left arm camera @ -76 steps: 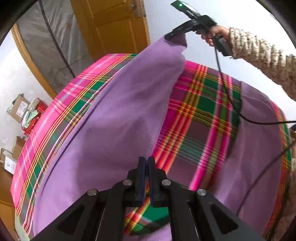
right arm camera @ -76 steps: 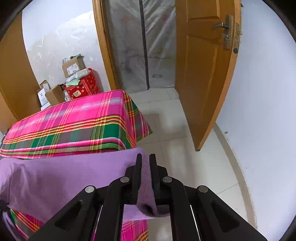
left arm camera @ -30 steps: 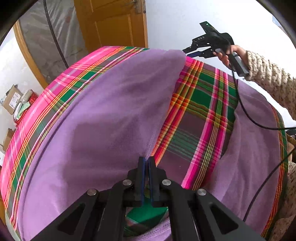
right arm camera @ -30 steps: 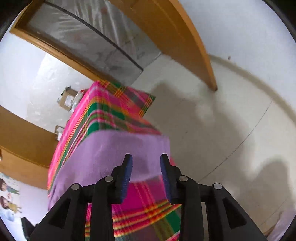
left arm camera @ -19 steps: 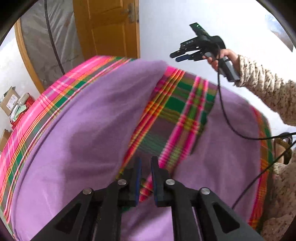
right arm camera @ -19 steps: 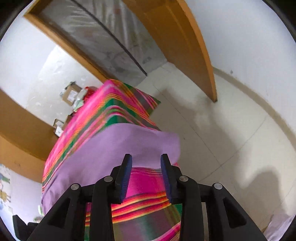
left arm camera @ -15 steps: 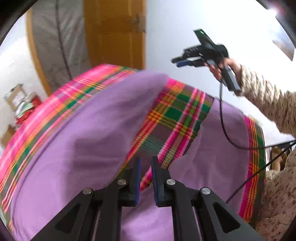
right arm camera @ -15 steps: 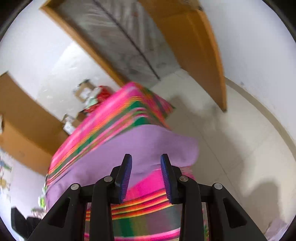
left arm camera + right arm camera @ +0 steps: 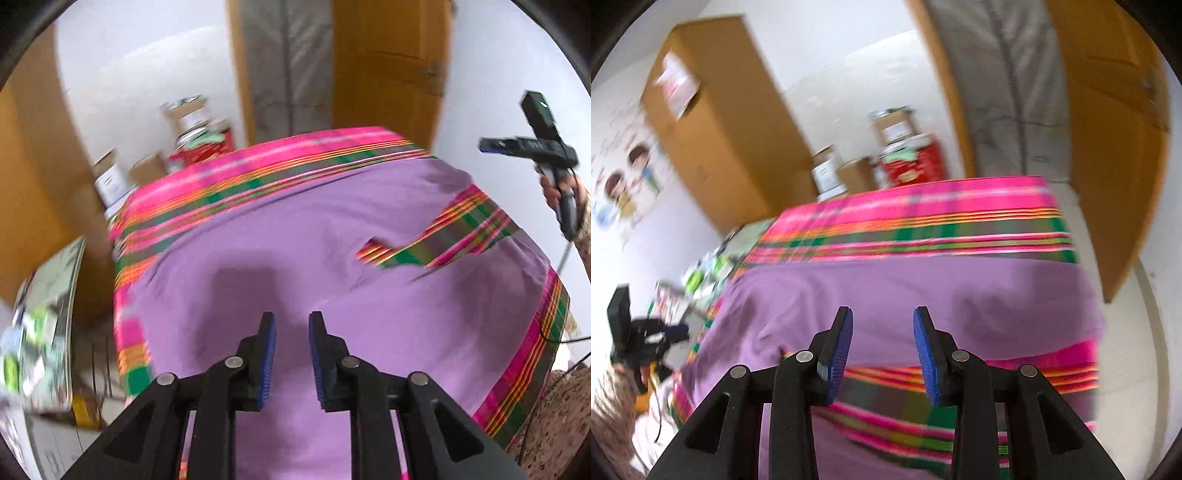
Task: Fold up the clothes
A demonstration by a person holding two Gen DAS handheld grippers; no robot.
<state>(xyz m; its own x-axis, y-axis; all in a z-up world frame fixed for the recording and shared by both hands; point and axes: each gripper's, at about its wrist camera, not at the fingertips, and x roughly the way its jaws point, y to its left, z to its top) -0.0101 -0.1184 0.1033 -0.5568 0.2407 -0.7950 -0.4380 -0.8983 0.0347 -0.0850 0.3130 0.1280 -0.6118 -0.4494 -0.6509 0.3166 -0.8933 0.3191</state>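
Note:
A purple garment (image 9: 295, 236) lies spread flat over a table with a pink, green and orange plaid cloth (image 9: 266, 162). A wedge of plaid shows between two parts of the garment. My left gripper (image 9: 291, 325) hovers over the near part of it, open, with nothing between its blue pads. The right gripper (image 9: 491, 146) shows at the far right of the left wrist view, held up in a hand off the table's edge. In the right wrist view my right gripper (image 9: 882, 323) is open and empty above the purple garment (image 9: 923, 295). The left gripper (image 9: 679, 328) shows at the left there.
Cardboard boxes (image 9: 834, 173) and a red box (image 9: 912, 162) stand on the floor beyond the table. A tall wooden cabinet (image 9: 716, 122) stands at the left, an open wooden door (image 9: 1108, 110) at the right. Printed packets (image 9: 40, 314) lie left of the table.
Both grippers let go of the purple garment and opened. The cloth dropped flat on the table. Both grippers lifted and swung to face the table's far side.

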